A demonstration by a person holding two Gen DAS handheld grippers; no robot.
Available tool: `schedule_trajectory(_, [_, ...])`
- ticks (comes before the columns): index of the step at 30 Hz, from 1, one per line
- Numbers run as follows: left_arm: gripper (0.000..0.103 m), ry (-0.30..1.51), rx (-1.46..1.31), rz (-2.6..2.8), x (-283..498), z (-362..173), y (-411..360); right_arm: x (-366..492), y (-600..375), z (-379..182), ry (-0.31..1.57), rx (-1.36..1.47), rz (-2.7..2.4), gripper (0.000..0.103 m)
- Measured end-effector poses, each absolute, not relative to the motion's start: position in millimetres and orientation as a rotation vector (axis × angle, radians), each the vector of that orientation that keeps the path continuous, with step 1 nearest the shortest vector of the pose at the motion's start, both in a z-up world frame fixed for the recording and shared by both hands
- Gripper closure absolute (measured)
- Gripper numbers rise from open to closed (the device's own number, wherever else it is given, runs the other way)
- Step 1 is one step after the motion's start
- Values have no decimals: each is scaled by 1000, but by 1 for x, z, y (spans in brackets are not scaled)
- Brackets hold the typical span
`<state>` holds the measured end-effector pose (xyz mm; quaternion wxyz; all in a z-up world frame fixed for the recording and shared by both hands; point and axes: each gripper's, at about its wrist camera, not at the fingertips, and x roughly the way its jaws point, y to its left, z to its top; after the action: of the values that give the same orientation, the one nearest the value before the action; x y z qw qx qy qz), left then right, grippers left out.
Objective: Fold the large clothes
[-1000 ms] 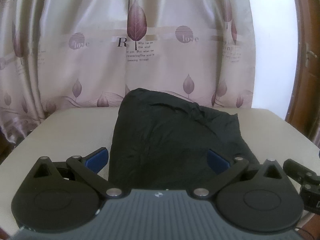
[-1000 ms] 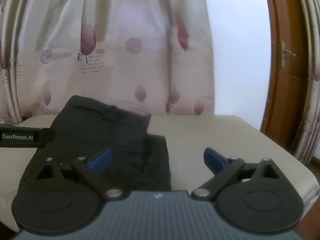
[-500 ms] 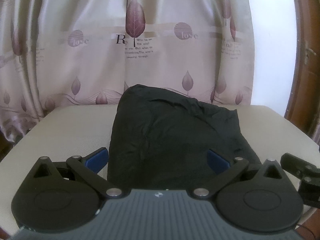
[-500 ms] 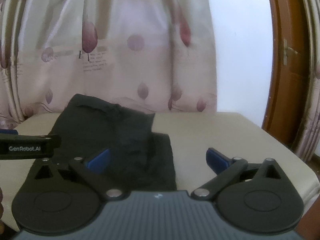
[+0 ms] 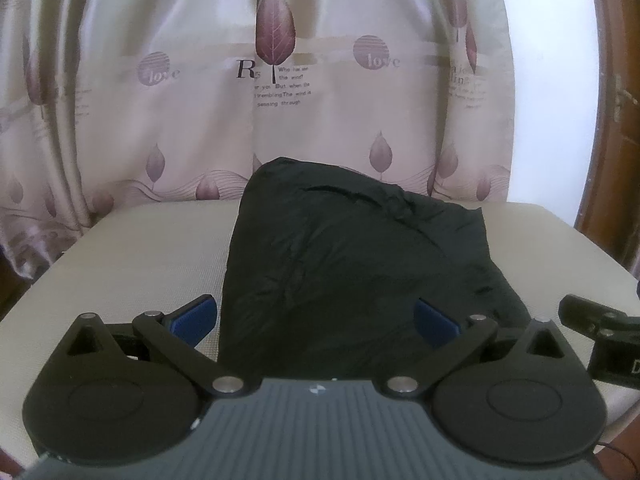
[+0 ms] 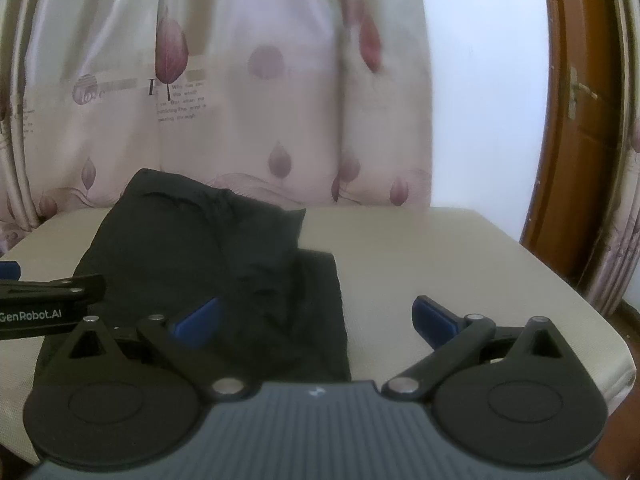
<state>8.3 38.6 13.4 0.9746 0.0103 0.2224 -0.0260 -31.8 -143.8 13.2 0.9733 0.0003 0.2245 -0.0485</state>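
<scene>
A black garment (image 5: 352, 264) lies folded into a rough rectangle on the beige table (image 5: 132, 264). My left gripper (image 5: 316, 320) is open and empty, raised over the garment's near edge. In the right wrist view the garment (image 6: 208, 264) lies at the left, with a folded layer on top. My right gripper (image 6: 316, 320) is open and empty, over the garment's right edge and the bare table (image 6: 440, 256). The left gripper shows in the right wrist view (image 6: 48, 300) at the left edge, and the right gripper shows in the left wrist view (image 5: 600, 336) at the right edge.
A leaf-patterned curtain (image 5: 280, 92) hangs right behind the table's far edge. A white wall (image 6: 480, 80) and a brown wooden door (image 6: 580, 120) stand to the right. The table's right edge (image 6: 592, 320) drops off close to my right gripper.
Both grippers have drifted slightly up and back from the garment, staying open. The garment has not moved.
</scene>
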Motion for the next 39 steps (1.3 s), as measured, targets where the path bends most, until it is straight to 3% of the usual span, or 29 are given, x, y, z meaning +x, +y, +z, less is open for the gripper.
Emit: schedule_trajectory(39, [0, 488, 25, -65, 13, 9, 35, -21, -146, 9, 500, -37, -26, 0])
